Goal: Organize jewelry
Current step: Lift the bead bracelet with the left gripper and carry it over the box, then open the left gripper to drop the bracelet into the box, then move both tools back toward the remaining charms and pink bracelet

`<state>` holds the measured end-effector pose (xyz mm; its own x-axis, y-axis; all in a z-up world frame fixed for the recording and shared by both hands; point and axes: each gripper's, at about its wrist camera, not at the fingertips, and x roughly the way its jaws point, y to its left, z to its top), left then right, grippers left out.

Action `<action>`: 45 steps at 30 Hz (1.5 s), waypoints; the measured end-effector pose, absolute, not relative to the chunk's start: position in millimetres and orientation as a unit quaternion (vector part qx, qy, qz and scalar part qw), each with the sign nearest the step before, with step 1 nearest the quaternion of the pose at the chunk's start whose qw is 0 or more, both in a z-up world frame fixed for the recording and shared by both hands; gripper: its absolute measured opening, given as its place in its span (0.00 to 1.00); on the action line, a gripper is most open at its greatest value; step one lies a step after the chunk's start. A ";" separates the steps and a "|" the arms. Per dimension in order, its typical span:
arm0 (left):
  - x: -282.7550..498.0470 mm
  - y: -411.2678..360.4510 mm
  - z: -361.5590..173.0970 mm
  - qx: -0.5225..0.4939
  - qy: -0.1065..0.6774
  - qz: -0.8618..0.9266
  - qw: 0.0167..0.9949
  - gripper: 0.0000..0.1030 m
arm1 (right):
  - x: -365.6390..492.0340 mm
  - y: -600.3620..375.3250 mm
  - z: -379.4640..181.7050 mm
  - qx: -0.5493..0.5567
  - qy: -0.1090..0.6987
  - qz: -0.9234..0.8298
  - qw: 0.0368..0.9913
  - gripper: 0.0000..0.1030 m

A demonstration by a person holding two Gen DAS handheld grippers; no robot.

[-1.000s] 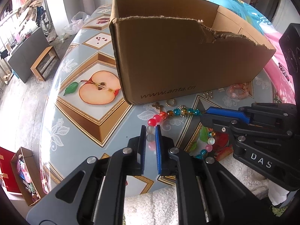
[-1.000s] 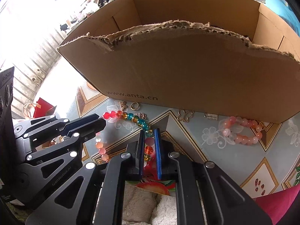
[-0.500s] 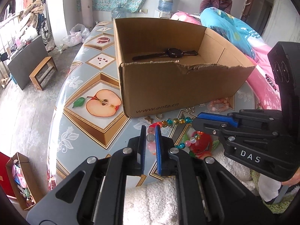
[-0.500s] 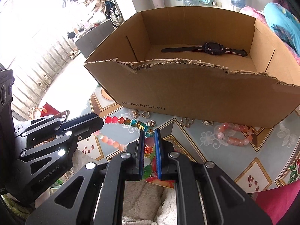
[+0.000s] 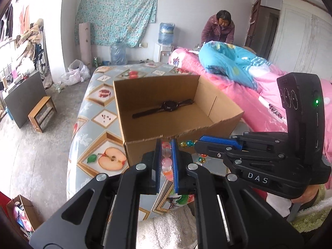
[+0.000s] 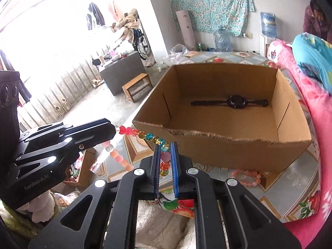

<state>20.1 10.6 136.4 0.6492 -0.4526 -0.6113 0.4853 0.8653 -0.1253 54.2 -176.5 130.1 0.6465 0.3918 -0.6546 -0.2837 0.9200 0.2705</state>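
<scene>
A colourful bead necklace [image 6: 145, 135] hangs stretched in the air between both grippers, just in front of the near torn wall of an open cardboard box [image 6: 238, 147]. My left gripper [image 5: 166, 145] is shut on its pink beads [image 5: 166, 162]. My right gripper [image 6: 165, 147] is shut on its purple and orange beads [image 6: 165, 162]. The left gripper shows at the left in the right wrist view [image 6: 113, 129], the right gripper at the right in the left wrist view [image 5: 199, 143]. A black watch [image 6: 234, 102] lies flat inside the box [image 5: 166, 110].
A pink bead bracelet [image 6: 247, 176] and small metal trinkets [image 6: 223, 169] lie on the fruit-patterned table [image 5: 99, 141] by the box's front. A bed with pink and blue bedding [image 5: 238, 74] is to the right. A person [image 5: 220, 29] stands at the back.
Both grippers have risen with the necklace, lifting it off the table to about the height of the box's rim. The box interior and watch have come into view.
</scene>
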 end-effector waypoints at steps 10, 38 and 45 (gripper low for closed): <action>91.7 -30.8 185.3 0.039 0.305 -0.285 0.908 0.08 | 149.1 -220.4 170.8 0.094 0.390 0.192 0.896 0.10; 203.1 -14.1 87.8 0.028 0.463 -0.183 0.867 0.34 | 290.5 -223.9 57.1 0.175 0.595 0.182 0.763 0.11; 151.4 23.7 117.8 -0.005 0.405 -0.178 0.897 0.51 | 230.2 -248.8 117.8 0.172 0.497 0.203 0.826 0.11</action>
